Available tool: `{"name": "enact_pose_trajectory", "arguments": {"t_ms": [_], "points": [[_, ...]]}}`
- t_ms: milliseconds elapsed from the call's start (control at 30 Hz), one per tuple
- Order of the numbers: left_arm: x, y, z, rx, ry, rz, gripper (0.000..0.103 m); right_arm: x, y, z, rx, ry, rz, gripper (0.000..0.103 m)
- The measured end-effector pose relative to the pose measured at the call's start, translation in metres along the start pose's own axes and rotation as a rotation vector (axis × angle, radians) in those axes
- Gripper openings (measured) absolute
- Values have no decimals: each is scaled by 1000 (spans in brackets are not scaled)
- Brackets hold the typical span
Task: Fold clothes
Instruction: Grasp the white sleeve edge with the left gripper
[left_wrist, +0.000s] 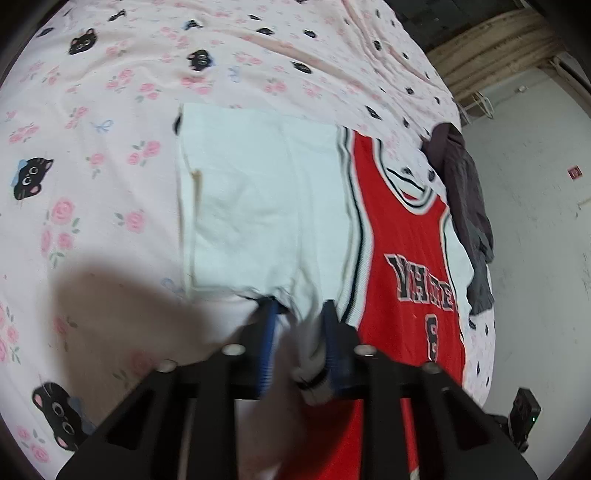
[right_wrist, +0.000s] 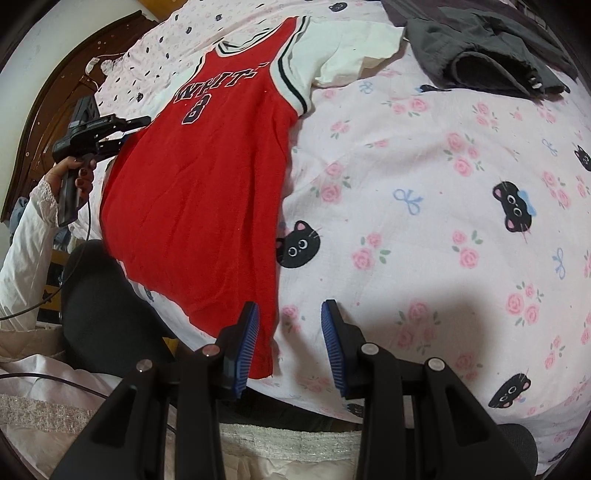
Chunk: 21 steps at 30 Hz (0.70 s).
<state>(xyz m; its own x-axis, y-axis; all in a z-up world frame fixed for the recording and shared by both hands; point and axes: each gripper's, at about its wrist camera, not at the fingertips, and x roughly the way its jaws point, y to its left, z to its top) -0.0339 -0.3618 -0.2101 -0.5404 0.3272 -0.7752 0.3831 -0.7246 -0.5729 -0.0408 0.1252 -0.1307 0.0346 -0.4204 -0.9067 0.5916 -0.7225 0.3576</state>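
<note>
Here the red jersey (right_wrist: 207, 177), with its white sleeves, lies flat on the bed (right_wrist: 443, 221), face up, collar toward the far side and hem toward the person. A heap of dark clothes (right_wrist: 480, 48) sits beyond it, near the right-hand sleeve.

The step in hand looks like taking the garment by two points before a fold. To do it well, each claw ought to bite only the shirt's own cloth and not the bedsheet under it, and the two grips should sit level with each other so the fold line comes out straight (a lopsided hold would skew it). Lift low and smooth the fabric as it goes over.

The left claw (left_wrist: 297, 332) is nearly shut, and a bunch of white fabric (left_wrist: 306, 332) stands pinched between its blue pads; that cloth seems to be the shirt's white sleeve (left_wrist: 258, 206), though blur makes the exact edge hard to tell. The right claw (right_wrist: 290, 332) hangs part open over the hem corner. Its left pad (right_wrist: 247, 343) is at the red edge, its right one is over bare sheet, and it grips nothing.
</note>
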Motion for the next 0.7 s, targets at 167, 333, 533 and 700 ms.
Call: {"name": "enact_pose_trajectory", "arguments": {"t_ms": [167,333,533,700], "points": [[1,9,3,-31,-18,-7,9,1,3,-4,-4,6,2,36],[-11,-2,6,20,-74,51,8,2,3,-5,-7,10,3,36],[-2,14,4,-59,-40,31,11,4,5,-7,-11,11,4,36],[-18,28,-1,-161,-81,-35,21,2,5,-10,-14,12,0,36]]}}
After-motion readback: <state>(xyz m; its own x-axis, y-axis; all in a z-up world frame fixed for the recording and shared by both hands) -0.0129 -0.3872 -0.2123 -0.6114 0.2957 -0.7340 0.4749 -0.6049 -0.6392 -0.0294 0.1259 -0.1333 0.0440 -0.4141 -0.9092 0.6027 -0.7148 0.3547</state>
